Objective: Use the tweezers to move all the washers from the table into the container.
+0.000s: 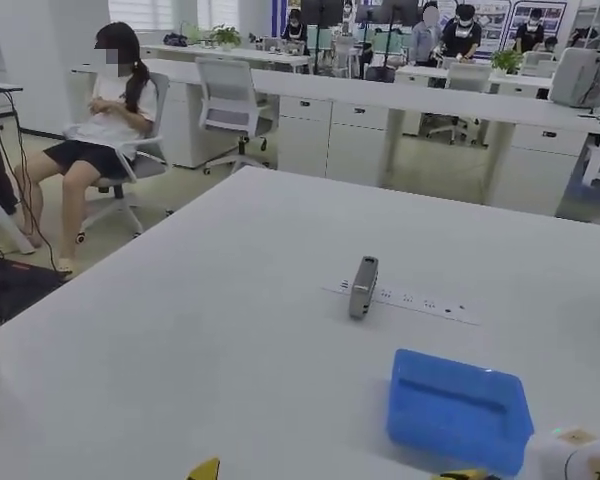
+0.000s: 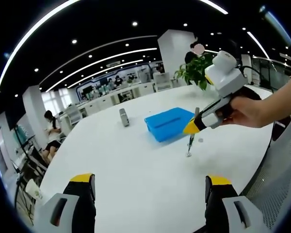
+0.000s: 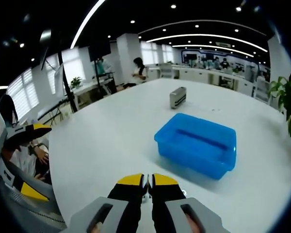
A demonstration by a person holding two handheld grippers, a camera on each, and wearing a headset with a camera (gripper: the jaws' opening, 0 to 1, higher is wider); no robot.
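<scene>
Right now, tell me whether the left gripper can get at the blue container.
Probably yes. The left gripper, jaws open, faces the blue container across bare table. The right gripper, shut on the tweezers, hangs just right of the container in the left gripper view and could crowd that side.

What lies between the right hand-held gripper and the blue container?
Bare white table, seen in the right gripper view, separates the right hand-held gripper, shut on the tweezers, from the blue container.

No writing can be read anywhere; the posters [image 1: 552,14] on the far wall are too blurred
</scene>
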